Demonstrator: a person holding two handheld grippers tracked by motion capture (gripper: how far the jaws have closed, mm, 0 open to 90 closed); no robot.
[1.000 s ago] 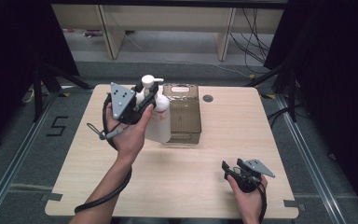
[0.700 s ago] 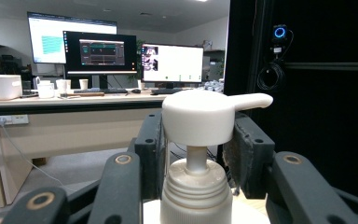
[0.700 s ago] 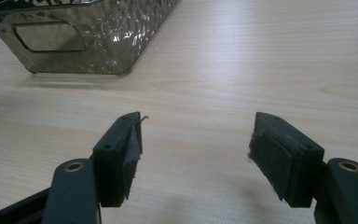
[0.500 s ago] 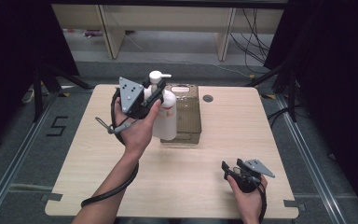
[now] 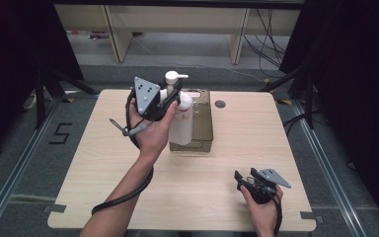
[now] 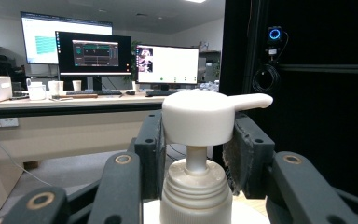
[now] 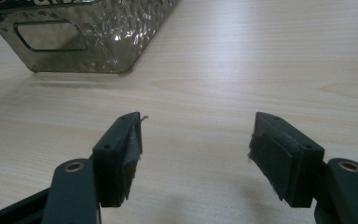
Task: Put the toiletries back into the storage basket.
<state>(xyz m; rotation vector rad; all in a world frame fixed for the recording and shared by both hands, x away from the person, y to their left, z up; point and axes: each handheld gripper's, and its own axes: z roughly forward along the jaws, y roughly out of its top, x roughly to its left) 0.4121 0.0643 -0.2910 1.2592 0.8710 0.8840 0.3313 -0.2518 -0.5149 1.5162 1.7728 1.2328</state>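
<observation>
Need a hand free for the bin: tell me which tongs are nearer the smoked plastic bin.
Left. The left tongs hold the pump bottle at the bin's left side; the right tongs sit open near the table's front edge.

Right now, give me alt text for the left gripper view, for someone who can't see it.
A white pump bottle sits between the left tongs, its pump head and neck framed by the two black jaws closed on it. Behind, out of reach, a desk holds three lit monitors.
</observation>
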